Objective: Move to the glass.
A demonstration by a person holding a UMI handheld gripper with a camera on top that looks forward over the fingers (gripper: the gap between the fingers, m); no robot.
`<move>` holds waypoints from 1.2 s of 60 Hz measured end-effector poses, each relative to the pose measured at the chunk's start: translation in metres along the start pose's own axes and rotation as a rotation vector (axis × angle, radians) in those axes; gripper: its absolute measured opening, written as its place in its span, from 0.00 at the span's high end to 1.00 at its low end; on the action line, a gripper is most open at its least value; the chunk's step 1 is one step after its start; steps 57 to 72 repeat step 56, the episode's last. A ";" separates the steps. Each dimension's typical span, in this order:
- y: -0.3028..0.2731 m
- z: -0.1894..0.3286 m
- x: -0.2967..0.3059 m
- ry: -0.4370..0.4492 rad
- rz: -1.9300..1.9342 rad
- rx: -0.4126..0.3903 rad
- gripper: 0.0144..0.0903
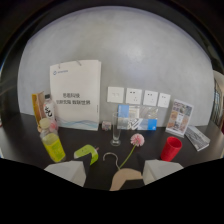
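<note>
A tall, narrow clear glass (116, 133) stands upright on the dark table (150, 137), beyond my fingers and a little left of the gap's centre line. My gripper (114, 171) is open, its two pale fingertips (67, 171) wide apart with a wooden hanger (121, 175) lying between them. Nothing is held. A pink flower (136, 140) on a green stem lies just right of the glass.
A yellow drink bottle (52, 142) and a green clip (87, 152) sit to the left, a red cup (171, 148) to the right. A white paper bag (75, 95), boxes, leaflets and wall sockets (134, 96) line the back against the grey wall.
</note>
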 end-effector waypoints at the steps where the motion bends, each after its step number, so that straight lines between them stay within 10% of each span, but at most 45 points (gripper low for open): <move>1: -0.002 0.008 0.000 -0.003 -0.001 -0.003 0.06; 28: -0.008 0.147 -0.001 -0.059 0.009 -0.094 0.07; 72: -0.004 0.162 0.002 -0.065 0.016 -0.112 0.08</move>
